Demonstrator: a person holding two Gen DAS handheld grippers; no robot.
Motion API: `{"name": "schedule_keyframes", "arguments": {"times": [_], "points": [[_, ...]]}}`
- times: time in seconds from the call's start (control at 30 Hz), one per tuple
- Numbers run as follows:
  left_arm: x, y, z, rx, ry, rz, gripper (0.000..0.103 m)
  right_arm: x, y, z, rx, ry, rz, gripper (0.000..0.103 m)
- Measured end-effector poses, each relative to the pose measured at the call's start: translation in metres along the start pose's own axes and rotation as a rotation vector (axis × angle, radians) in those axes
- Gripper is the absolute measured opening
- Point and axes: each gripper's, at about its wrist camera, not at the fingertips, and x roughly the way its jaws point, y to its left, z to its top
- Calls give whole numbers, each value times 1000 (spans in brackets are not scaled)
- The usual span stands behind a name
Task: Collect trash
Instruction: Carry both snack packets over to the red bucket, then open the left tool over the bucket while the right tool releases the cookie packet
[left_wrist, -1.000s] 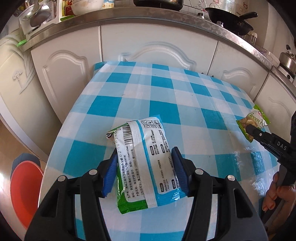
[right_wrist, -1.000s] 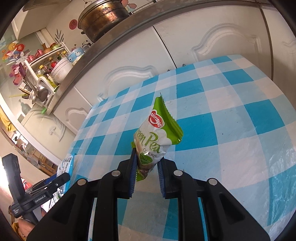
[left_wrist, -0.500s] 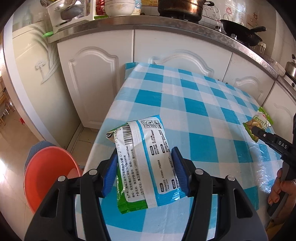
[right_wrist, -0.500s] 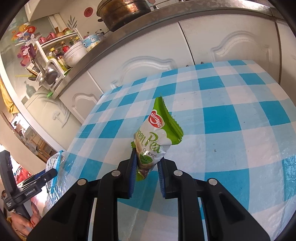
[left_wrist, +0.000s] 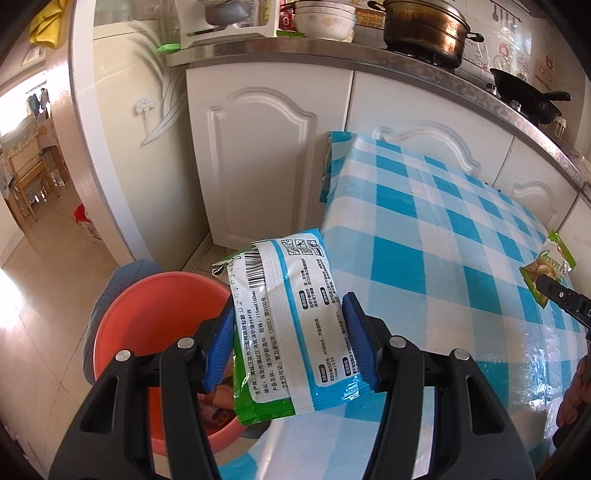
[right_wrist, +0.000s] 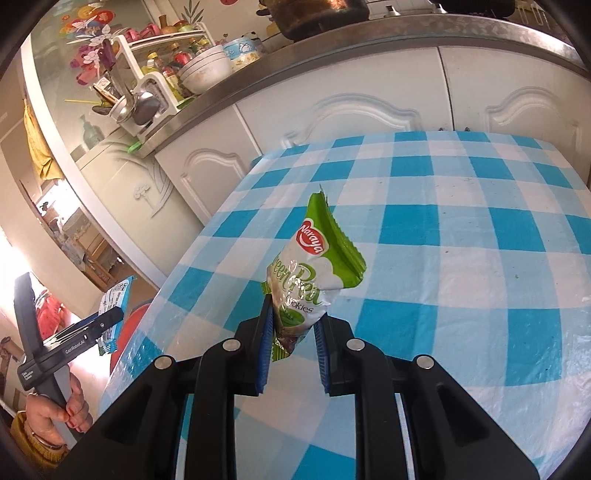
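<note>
Left claw (left_wrist: 290, 350) pinches a white-and-blue wipes packet (left_wrist: 284, 325) between its blue pads, held off the edge of the checked table (left_wrist: 424, 258); an orange basin (left_wrist: 147, 317) sits on the floor below and left of it. Right claw (right_wrist: 291, 354) is pressed together on a green pea cookie wrapper (right_wrist: 310, 273), which stands up ahead of the claw above the table.

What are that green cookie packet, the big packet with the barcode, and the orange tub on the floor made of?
The cookie packet looks like thin glossy plastic film: it crinkles, glints, and has a zigzag-cut edge. The barcode packet seems to be the same kind of shiny printed film, with a raised seam down its back. The orange tub looks like smooth moulded plastic with an even, dull sheen, though that is a guess from looks alone.
</note>
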Motion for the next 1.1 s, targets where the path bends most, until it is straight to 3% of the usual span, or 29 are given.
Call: {"name": "schedule_keyframes", "arguments": {"times": [0.5, 1.1], "points": [[1, 82, -24, -102, 11, 60, 57, 17, 108, -16, -161, 87, 82, 22], [13, 157, -49, -226, 43, 106, 57, 71, 270, -40, -469, 223, 217, 22]]}}
